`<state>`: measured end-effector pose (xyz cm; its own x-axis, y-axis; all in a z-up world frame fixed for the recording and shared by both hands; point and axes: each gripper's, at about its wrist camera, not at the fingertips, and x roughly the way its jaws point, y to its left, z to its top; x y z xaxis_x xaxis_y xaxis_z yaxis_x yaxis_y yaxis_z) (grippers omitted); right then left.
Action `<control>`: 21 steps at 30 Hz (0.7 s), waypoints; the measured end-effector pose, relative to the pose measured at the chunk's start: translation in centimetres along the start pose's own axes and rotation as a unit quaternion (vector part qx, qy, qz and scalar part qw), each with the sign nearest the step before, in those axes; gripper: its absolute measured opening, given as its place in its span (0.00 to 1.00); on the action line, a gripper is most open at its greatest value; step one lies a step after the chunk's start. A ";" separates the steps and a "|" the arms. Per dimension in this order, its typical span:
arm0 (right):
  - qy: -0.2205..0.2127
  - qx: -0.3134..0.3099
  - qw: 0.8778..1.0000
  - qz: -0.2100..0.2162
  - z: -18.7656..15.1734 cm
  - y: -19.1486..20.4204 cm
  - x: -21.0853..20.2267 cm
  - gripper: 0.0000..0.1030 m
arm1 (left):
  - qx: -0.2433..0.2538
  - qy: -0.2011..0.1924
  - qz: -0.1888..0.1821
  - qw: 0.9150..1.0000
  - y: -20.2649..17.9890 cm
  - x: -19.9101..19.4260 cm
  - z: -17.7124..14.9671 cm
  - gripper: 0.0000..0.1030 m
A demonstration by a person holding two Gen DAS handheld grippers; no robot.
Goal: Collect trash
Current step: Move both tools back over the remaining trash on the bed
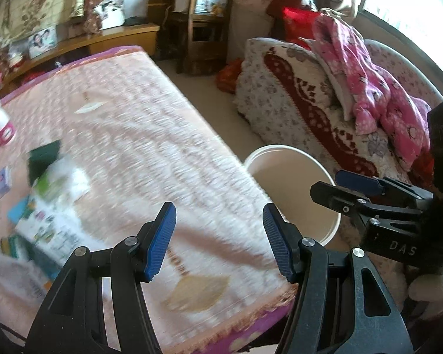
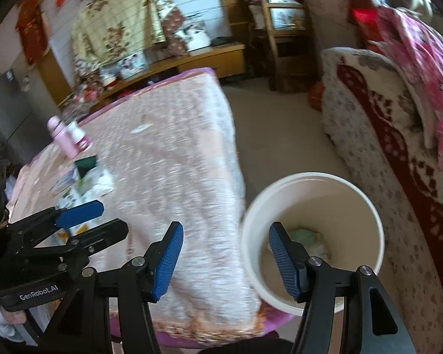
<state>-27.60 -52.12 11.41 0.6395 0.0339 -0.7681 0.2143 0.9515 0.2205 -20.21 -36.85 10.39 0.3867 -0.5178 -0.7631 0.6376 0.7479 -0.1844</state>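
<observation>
From my left wrist view, the table (image 1: 150, 135) with its pink quilted cloth fills the frame's centre; one white bucket (image 1: 327, 236) stands at lower right. My left hand-held gripper (image 1: 218, 239) gapes, empty.

From my right wrist view, crumpled trash (image 2: 308, 240) lies inside the bucket (image 2: 252, 236); two pink bottles (image 2: 62, 137) stand at left. My right hand-held gripper (image 2: 226, 261) is parted, holding nothing.
</observation>
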 end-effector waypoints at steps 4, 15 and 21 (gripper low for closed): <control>0.012 -0.027 0.999 0.016 0.0 2.9 1.1 0.57 | -0.014 -0.006 0.017 1.000 2.9 -2.0 -1.2 0.58; 0.039 -0.077 0.994 0.064 -0.2 9.6 3.9 0.57 | -0.104 0.018 0.095 0.990 15.7 -5.2 -6.1 0.58; 0.064 -0.106 0.987 0.098 -0.5 14.2 6.3 0.57 | -0.142 0.009 0.129 0.981 22.0 -7.9 -7.6 0.58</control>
<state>-20.93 -38.21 9.40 0.5522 0.2490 -0.7957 -0.0721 0.9651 0.2519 -14.32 -13.17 7.62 0.4966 -0.2901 -0.8180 0.3070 0.9403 -0.1471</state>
